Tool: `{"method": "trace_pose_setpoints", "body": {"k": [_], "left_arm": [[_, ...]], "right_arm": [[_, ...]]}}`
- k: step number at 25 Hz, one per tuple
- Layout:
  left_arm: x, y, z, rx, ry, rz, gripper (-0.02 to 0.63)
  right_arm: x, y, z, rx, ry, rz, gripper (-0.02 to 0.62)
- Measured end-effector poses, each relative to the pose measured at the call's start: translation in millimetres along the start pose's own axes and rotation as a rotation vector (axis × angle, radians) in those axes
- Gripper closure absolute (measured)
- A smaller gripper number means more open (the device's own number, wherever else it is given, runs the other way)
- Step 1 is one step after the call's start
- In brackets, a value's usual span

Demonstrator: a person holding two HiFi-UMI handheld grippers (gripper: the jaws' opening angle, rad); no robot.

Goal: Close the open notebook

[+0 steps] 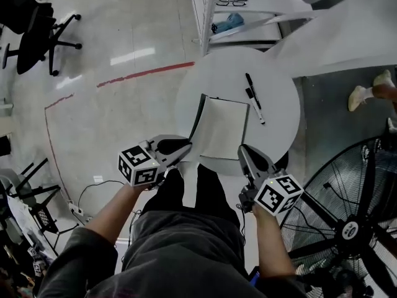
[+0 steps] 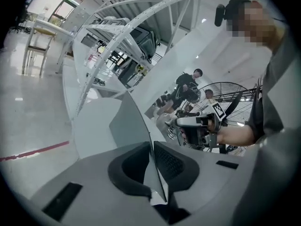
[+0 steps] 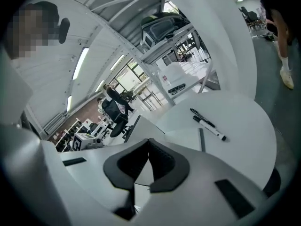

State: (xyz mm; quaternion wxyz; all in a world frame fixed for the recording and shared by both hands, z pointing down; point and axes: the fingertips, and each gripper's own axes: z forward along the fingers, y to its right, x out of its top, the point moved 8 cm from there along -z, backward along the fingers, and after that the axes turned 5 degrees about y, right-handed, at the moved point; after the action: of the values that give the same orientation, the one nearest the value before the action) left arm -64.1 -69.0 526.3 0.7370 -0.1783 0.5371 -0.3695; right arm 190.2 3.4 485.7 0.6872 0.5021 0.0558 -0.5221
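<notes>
Head view: the notebook (image 1: pixel 223 128) is lying on the round table (image 1: pixel 279 98), its left cover (image 1: pixel 197 118) standing raised, roughly half closed.
Left gripper view: the left gripper (image 2: pixel 152 142) is pinching that cover's edge.
Right gripper view: the right gripper (image 3: pixel 148 140) is hovering beside the page, jaws together, empty. Folding the cover over is what's remaining.

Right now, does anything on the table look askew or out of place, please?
Only the notebook's cover: it stands tilted up off the page, pinched in the left gripper. Nothing is spilled or damaged.
</notes>
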Motion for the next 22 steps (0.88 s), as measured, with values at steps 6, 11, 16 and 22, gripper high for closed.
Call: {"method": "trace_pose_setpoints", "body": {"k": [6, 11, 16, 22], "left_arm": [[5, 16, 29, -0.055, -0.042, 0.03, 0.56], [8, 27, 52, -0.099, -0.087, 0.047, 0.555], [7, 34, 77, -0.134, -0.129, 0.049, 0.549], [0, 38, 111, -0.153, -0.198, 0.061, 0.549]], "right_arm": [[0, 18, -23, -0.032, 0.047, 0.047, 0.575], [0, 28, -38, -0.062, 0.075, 0.07, 0.575], [1, 40, -50, -0.084, 0.094, 0.094, 0.575], [-4, 55, -63, -0.11, 0.11, 0.123, 0.575]]}}
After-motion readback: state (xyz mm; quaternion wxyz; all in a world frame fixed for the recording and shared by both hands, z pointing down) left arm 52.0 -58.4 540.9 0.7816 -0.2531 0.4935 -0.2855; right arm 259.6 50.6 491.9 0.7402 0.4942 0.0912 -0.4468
